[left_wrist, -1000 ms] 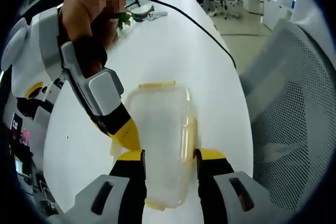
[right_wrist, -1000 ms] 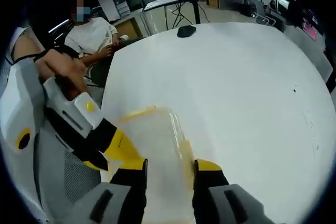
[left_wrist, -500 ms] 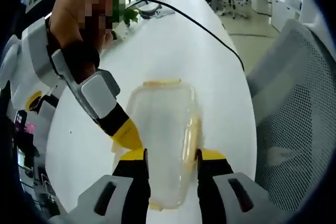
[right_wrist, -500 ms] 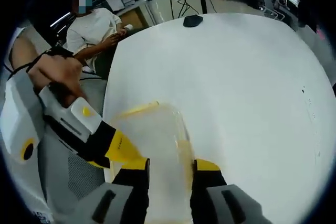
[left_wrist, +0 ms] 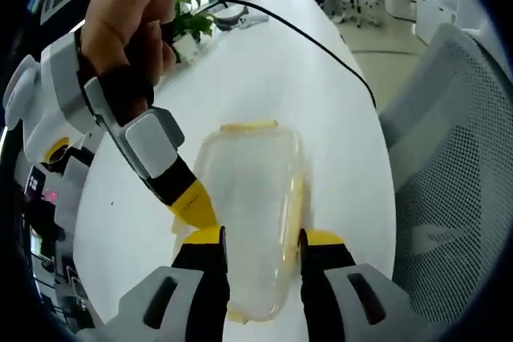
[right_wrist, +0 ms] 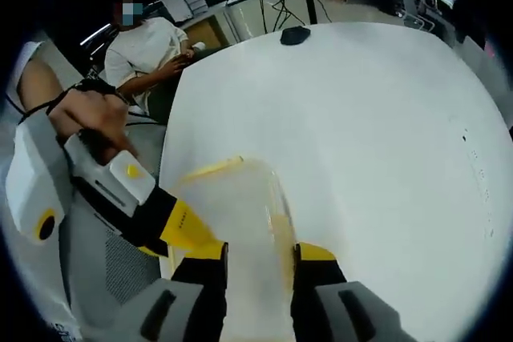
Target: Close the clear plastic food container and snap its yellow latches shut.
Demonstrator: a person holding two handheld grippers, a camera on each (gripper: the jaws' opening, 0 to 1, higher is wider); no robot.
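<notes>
Both grippers close on the clear container (left_wrist: 250,222) lying on the white tabletop (left_wrist: 264,78), the left gripper (left_wrist: 258,239) and right gripper (right_wrist: 258,252) each straddling a side; its lid looks seated, and I judge yellow latches (left_wrist: 249,126) remain to be snapped.

Left gripper (left_wrist: 258,236) fingers narrowly parted, right gripper (right_wrist: 255,251) likewise, converging

Both views close above container (left_wrist: 252,214), facing opposite ways, sharing it
</notes>
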